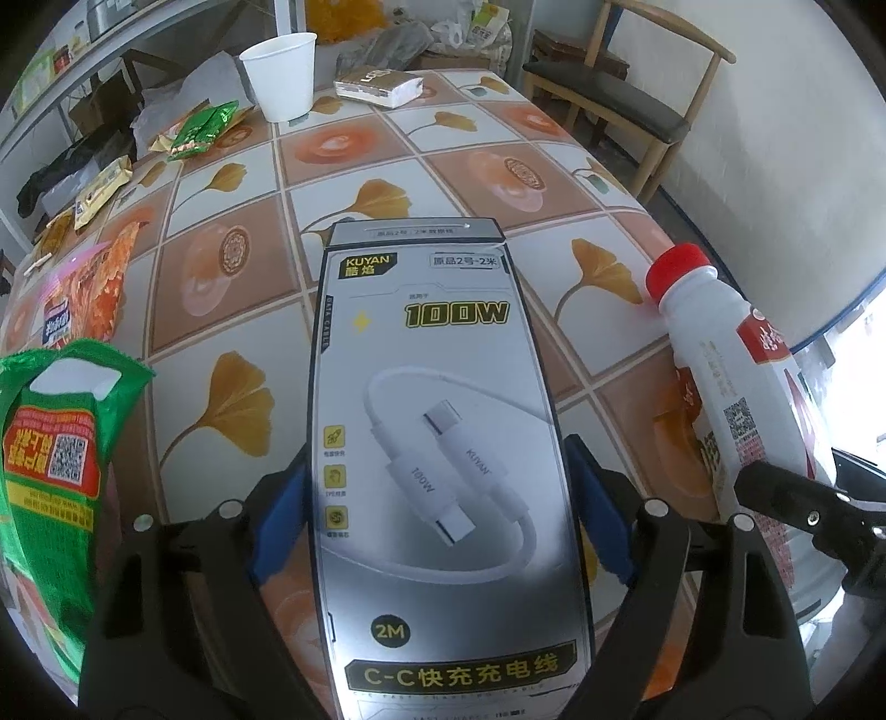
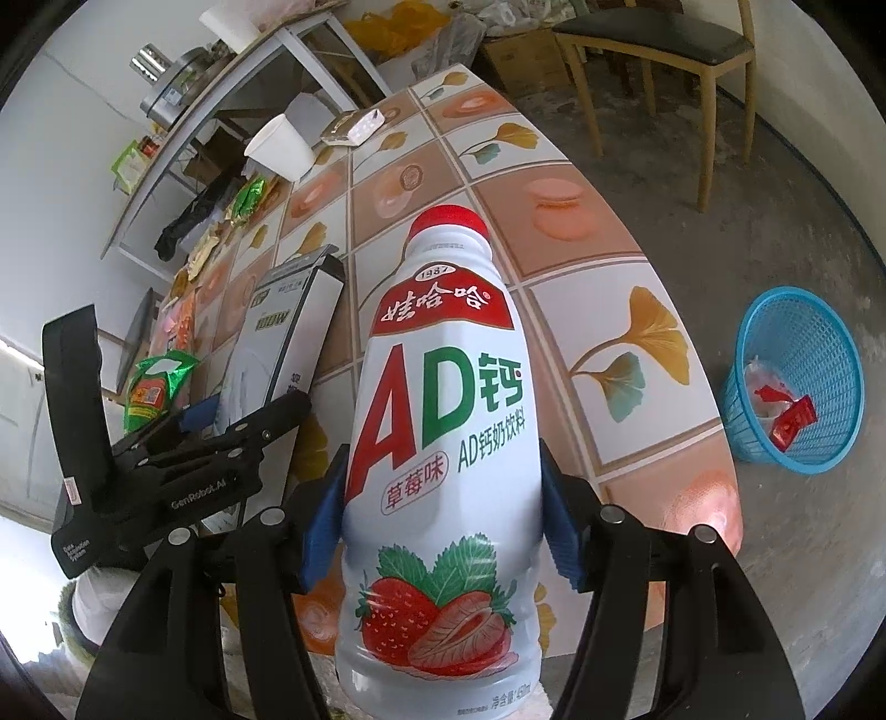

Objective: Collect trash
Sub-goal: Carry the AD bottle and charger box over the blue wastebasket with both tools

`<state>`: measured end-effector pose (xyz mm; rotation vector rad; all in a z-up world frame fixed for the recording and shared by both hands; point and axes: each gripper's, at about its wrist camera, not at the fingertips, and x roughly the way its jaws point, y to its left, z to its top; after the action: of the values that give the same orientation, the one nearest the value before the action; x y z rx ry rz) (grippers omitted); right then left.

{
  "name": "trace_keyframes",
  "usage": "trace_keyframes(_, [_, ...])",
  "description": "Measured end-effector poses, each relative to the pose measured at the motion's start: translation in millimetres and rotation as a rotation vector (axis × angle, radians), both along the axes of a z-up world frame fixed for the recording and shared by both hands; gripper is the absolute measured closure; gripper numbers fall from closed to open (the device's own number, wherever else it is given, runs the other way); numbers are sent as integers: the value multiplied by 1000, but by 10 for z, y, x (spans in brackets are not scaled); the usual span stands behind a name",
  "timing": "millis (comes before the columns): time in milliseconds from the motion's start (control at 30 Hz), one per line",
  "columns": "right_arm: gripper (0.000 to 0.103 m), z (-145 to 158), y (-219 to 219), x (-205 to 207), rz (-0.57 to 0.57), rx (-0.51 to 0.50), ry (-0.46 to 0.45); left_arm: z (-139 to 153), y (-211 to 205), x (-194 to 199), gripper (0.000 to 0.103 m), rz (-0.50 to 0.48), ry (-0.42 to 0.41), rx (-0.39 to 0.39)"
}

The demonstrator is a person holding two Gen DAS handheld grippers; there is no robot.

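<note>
Left wrist view: the left gripper (image 1: 437, 498) has its blue-padded jaws clamped on the long sides of a flat grey cardboard cable box printed "100W" (image 1: 443, 443), held above the worktop covered in a tiled cloth with orange and ginkgo-leaf squares (image 1: 387, 166). To the right, a white plastic drink bottle with a red cap (image 1: 736, 387) is seen from the side, with the black tip of the right gripper (image 1: 803, 504) against it. At the left edge lies a green foil snack bag (image 1: 50, 443), beyond it an orange and pink snack bag (image 1: 88, 299). Further away stand a white paper cup (image 1: 282, 75) and a small tissue pack (image 1: 379, 86), with green and yellow wrappers (image 1: 199, 130) nearby.

Right wrist view: the right gripper's (image 2: 443, 515) blue-padded jaws are closed around the bottle (image 2: 443, 415), whose front label shows "AD" and strawberries, which the other view does not show. The left gripper (image 2: 210, 443) appears to the left holding the box (image 2: 288, 332). Only here, a blue mesh plastic waste basket (image 2: 797, 332) is visible on the grey floor (image 2: 692, 194) to the right of the worktop (image 2: 609, 310), holding red and clear wrappers (image 2: 775, 404). A wooden chair with a dark seat (image 2: 664, 39) stands beyond.
</note>
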<state>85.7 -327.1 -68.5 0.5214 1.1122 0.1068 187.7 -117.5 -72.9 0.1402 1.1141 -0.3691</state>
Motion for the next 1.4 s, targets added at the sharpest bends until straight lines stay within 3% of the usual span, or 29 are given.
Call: trace_keyframes(1400, [43,139,-35,-187,-29,3,-46,475,-6,-462,23,-25,-171,-39])
